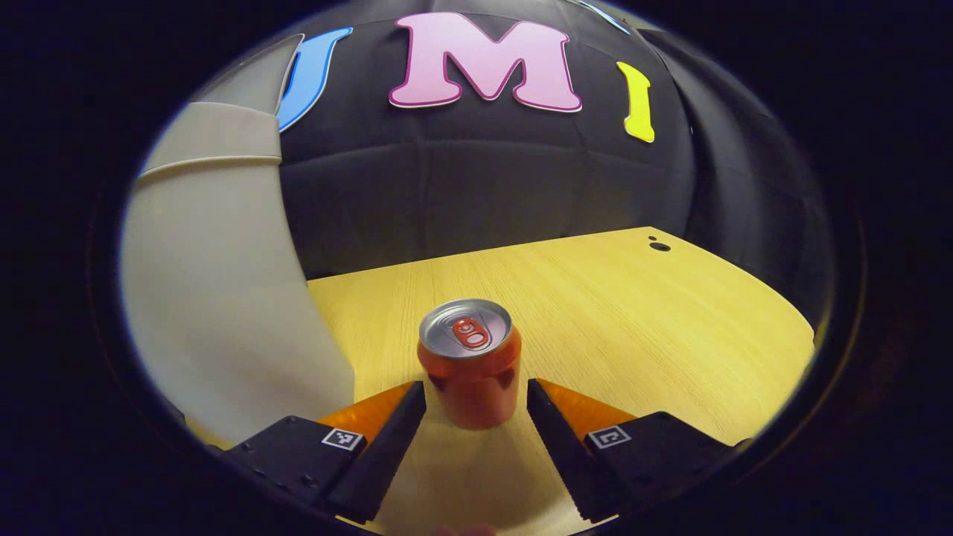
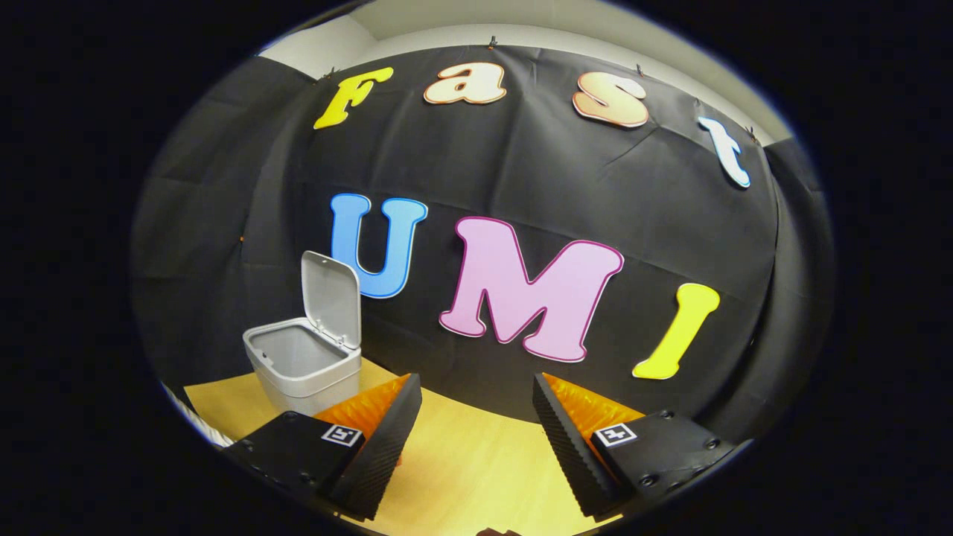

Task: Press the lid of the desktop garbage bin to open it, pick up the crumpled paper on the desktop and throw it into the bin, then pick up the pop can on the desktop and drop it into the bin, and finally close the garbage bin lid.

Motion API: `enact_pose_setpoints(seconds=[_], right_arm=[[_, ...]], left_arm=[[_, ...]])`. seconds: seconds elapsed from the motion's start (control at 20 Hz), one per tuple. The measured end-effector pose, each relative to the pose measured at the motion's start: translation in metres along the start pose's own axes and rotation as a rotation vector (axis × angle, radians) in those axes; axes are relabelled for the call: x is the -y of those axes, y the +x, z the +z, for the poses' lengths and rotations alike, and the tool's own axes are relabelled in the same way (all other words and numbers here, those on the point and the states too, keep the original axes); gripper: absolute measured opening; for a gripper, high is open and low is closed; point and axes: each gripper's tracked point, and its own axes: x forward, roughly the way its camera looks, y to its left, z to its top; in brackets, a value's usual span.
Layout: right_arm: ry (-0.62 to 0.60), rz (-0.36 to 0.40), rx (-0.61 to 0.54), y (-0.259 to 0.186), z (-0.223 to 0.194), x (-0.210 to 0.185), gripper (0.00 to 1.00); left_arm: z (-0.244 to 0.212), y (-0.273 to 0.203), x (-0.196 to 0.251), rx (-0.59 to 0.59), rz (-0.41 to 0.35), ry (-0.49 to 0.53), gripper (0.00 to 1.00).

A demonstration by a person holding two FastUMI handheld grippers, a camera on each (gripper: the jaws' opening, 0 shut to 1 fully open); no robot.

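Observation:
An orange pop can with a silver top stands upright on the wooden desktop. My left gripper is open, and the can's lower part sits between its two fingers with a thin gap on each side. Close on the left of that view rises the pale wall of the garbage bin. In the right gripper view the same bin stands at the desk's far left, its lid tipped up and open. My right gripper hangs open above the desk, holding nothing.
The black cloth wall runs right behind the desk. A small dark hole marks the desktop near its far right corner. Bare wood stretches to the right of the can.

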Motion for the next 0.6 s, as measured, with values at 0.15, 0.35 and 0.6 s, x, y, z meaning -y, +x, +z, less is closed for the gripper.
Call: enact_pose_setpoints(seconds=[0.15, 0.35, 0.6], right_arm=[[-0.032, 0.008, -0.017, -0.003, -0.009, 0.000, 0.96], [-0.027, 0.023, -0.042, 0.001, -0.020, 0.002, 0.96], [0.025, 0.024, -0.014, 0.008, -0.017, 0.012, 0.96]], left_arm=[[-0.002, 0.025, -0.001, 0.004, -0.013, 0.046, 0.94], [0.011, 0.031, -0.010, 0.004, 0.011, 0.000, 0.89], [0.082, -0.014, -0.006, 0.108, 0.013, -0.016, 0.87]])
